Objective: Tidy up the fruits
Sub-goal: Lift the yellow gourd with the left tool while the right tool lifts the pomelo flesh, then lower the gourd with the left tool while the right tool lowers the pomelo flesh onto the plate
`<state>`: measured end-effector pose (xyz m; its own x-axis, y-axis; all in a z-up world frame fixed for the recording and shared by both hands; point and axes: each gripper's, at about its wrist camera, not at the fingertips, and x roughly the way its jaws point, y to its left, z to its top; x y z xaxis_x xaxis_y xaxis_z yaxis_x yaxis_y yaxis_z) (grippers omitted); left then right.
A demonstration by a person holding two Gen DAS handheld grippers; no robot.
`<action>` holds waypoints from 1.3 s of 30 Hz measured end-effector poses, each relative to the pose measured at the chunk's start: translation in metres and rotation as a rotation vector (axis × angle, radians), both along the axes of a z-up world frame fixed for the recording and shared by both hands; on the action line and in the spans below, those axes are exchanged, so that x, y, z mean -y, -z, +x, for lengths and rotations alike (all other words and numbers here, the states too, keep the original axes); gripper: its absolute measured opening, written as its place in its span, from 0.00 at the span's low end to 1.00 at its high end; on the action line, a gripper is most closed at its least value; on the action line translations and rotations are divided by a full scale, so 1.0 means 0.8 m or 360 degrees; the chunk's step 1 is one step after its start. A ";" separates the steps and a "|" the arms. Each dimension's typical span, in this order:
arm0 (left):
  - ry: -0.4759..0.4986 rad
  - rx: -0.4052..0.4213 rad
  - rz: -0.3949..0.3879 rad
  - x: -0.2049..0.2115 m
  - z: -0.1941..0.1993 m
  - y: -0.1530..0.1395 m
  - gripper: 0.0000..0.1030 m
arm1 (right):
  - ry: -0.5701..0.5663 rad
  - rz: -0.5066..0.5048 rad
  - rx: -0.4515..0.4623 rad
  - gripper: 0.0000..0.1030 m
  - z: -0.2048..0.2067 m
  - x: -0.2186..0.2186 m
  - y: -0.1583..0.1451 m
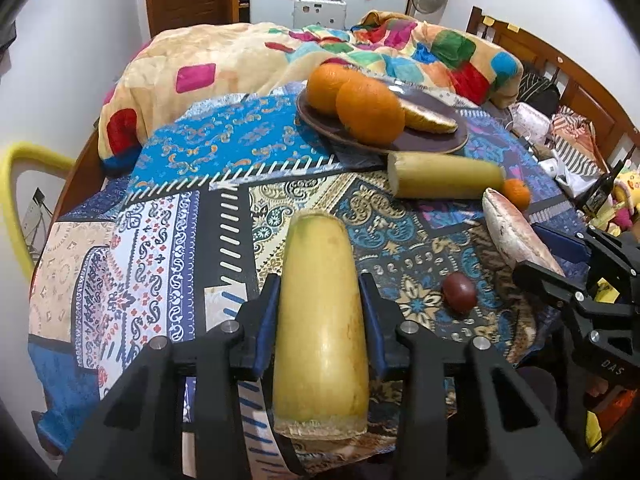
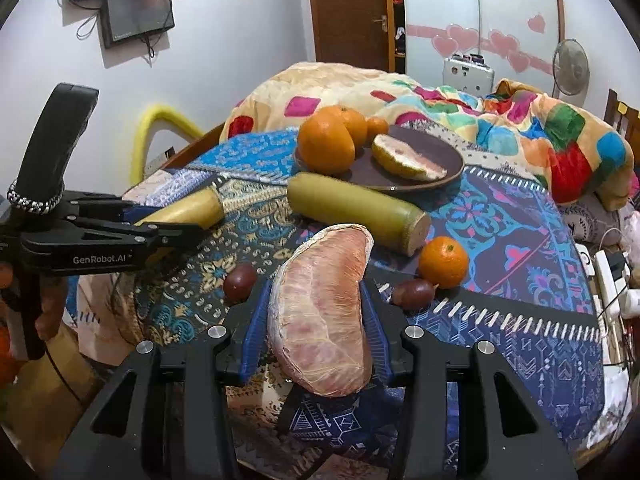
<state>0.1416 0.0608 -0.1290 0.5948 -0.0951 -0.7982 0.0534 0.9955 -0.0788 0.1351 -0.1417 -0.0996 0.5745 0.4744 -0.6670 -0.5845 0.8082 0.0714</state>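
Observation:
My left gripper [image 1: 320, 292] is shut on a yellow cut fruit piece [image 1: 320, 320], held lengthwise between its blue pads over the patterned cloth. My right gripper [image 2: 316, 296] is shut on a pink pomelo wedge [image 2: 320, 312]. From the left wrist view that wedge [image 1: 516, 232] shows at the right in the right gripper [image 1: 560, 256]. A brown plate [image 1: 436, 140] farther back holds two oranges [image 1: 368, 108] and a pomelo slice [image 1: 428, 118]. A second yellow cut piece [image 1: 444, 176] lies in front of the plate, beside a small orange [image 1: 517, 192]. A dark round fruit [image 1: 459, 292] lies between the grippers.
A patterned cloth [image 1: 168, 216] covers the bed. A colourful blanket [image 1: 224, 60] is heaped behind the plate. Another dark fruit [image 2: 412, 292] lies near the small orange [image 2: 444, 262]. Clutter and a wooden headboard [image 1: 568, 80] stand at the right, a yellow tube [image 1: 16, 184] at the left.

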 end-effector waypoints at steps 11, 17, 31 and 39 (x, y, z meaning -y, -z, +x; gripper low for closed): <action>0.0051 0.0115 0.0017 0.023 -0.011 -0.041 0.37 | 0.0047 0.0052 0.0108 0.40 0.002 0.021 -0.033; 0.0077 0.0193 0.0016 0.044 -0.001 -0.061 0.37 | 0.0094 0.0067 0.0145 0.40 0.009 0.037 -0.043; 0.0085 0.0292 -0.0014 0.069 0.070 -0.089 0.37 | 0.0149 0.0048 0.0210 0.40 0.060 0.047 -0.058; 0.0090 0.0296 0.0022 0.070 0.123 -0.087 0.37 | 0.0138 0.0019 0.0188 0.40 0.110 0.036 -0.048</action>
